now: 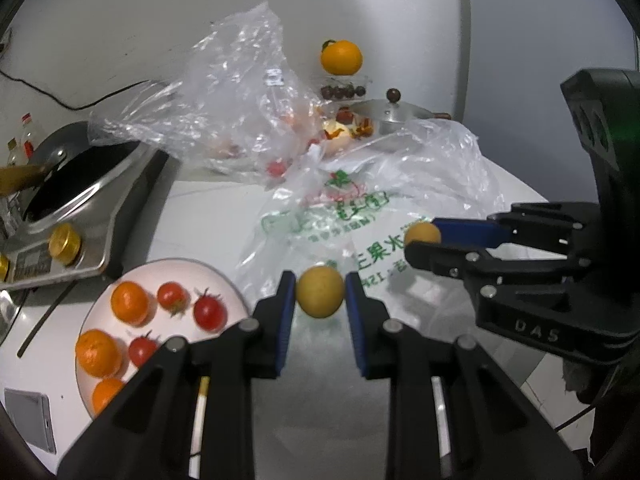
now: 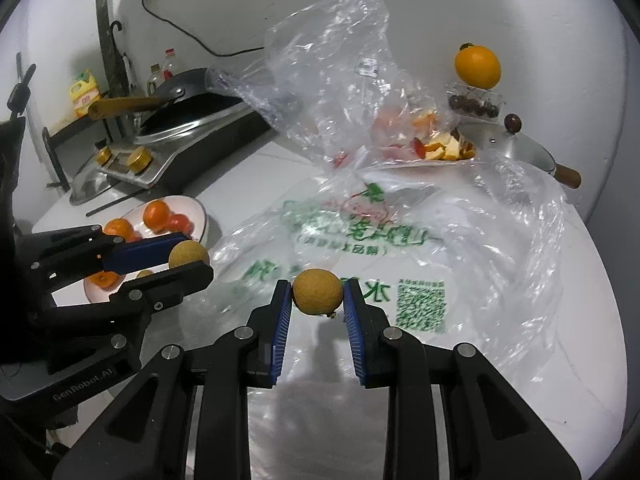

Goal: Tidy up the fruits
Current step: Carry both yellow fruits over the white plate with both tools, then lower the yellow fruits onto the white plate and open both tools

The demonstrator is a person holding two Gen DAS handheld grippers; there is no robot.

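Left gripper [image 1: 320, 294] is pinching a tan fruit [image 1: 320, 291]; right gripper [image 2: 317, 294] is pinching a second tan fruit [image 2: 318, 291], both hanging above the printed bag [image 2: 360, 240]; judging: lower each gently onto the plate [image 1: 224, 280], among the oranges and tomatoes, releasing only when seated, lest they roll.

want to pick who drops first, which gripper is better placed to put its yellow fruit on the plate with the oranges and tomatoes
Left. The left gripper holds its yellow fruit right beside the plate, while the right gripper sits over the printed plastic bag, farther from it.
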